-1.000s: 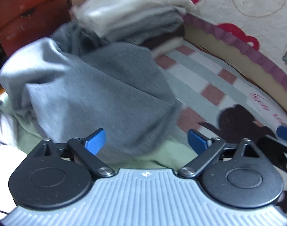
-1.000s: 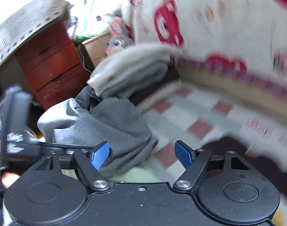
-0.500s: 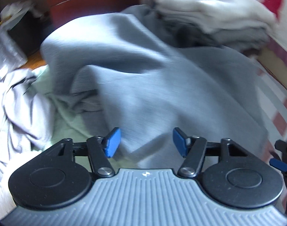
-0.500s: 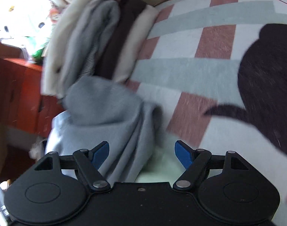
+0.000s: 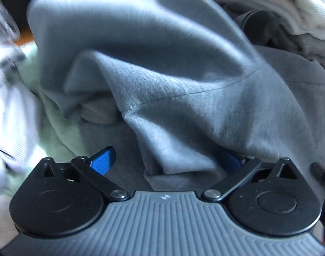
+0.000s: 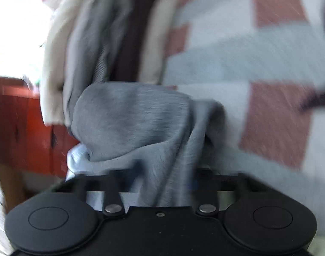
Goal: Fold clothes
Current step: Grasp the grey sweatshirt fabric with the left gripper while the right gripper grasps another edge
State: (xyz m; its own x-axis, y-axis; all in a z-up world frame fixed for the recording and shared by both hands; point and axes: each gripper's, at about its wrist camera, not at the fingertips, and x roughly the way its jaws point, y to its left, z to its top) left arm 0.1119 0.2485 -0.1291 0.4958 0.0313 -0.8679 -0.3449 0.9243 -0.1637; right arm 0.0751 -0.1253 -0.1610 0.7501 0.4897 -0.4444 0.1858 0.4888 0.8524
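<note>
L gripper (image 5: pixel 166 162) jaws opening wide, grey sweatshirt (image 5: pixel 183 74) fold between, not pinched. R gripper (image 6: pixel 162 183) closing on same cloth, blurred

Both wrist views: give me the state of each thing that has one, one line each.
Left tongs: jaws opening, wide apart, grey fabric between them but not pinched.
Right tongs: jaws closing on a bunch of the grey cloth; view blurred.
Grey sweatshirt: unfolded, crumpled in a heap.
Stack of clothes: folded, piled beside the sweatshirt.
Checked blanket: spread flat under the clothes.
</note>
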